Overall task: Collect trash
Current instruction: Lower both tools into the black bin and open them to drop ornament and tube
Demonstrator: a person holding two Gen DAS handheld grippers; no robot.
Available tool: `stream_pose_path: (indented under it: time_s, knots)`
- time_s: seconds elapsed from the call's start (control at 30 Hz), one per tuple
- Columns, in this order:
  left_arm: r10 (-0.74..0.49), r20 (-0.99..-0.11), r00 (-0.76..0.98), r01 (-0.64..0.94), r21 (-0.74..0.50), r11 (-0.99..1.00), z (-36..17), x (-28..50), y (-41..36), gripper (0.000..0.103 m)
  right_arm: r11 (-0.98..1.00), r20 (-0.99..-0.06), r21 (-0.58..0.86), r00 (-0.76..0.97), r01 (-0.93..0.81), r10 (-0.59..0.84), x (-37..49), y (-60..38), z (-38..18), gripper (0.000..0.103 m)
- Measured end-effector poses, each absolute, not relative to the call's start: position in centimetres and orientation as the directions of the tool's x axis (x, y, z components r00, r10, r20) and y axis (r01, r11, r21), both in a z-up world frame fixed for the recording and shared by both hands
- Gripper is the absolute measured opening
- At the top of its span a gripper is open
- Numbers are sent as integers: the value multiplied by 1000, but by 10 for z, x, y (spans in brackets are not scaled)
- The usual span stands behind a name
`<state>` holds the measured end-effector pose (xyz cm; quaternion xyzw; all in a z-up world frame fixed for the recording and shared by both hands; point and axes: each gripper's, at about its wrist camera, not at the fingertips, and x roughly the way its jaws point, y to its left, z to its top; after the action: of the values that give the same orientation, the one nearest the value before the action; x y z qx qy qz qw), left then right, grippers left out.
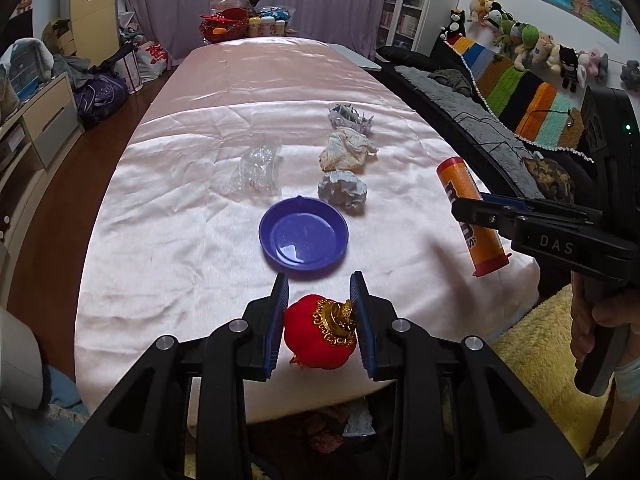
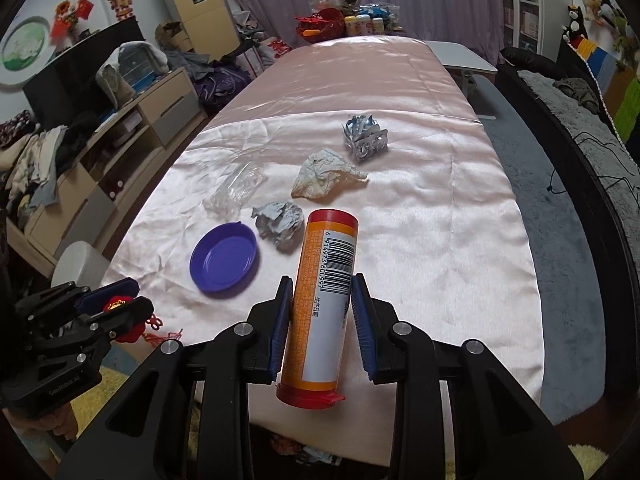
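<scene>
My left gripper (image 1: 319, 292) is shut on a red plush ornament with a gold cap (image 1: 320, 334), held over the near edge of the pink-clothed table (image 1: 180, 240). My right gripper (image 2: 321, 294) is shut on an orange tube with red caps (image 2: 322, 304); the tube also shows in the left wrist view (image 1: 472, 216). On the table lie a blue plastic lid (image 1: 303, 238), a grey paper wad (image 1: 343, 191), a white crumpled tissue (image 1: 346, 150), a crumpled foil wrapper (image 1: 350, 118) and a clear plastic bag (image 1: 256, 166).
A sofa with a striped blanket (image 1: 520, 100) and plush toys runs along the right. Drawers and piled clothes (image 2: 80, 152) stand on the left. Bottles and a red basket (image 1: 224, 26) sit at the table's far end. Scraps lie under the table's near edge (image 1: 344, 424).
</scene>
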<state>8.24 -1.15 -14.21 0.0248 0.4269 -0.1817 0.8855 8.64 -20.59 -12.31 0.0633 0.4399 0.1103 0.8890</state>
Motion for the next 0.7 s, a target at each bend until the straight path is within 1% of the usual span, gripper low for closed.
stream_pose_path:
  time_s: [0.33, 0.57, 0.7]
  knots:
    - [-320, -782, 536, 348, -140, 927, -160, 20, -9, 30, 962, -783, 198, 559, -190, 272, 17, -191, -132, 31]
    - [-315, -820, 479, 353, -149, 924, -193, -8, -9, 30, 959, -820, 198, 502, -203, 276, -15, -181, -163, 31]
    - [-307, -842, 444, 342, -158, 926, -216, -18, -7, 30, 952, -836, 227, 460, -205, 299, -26, -177, -182, 31]
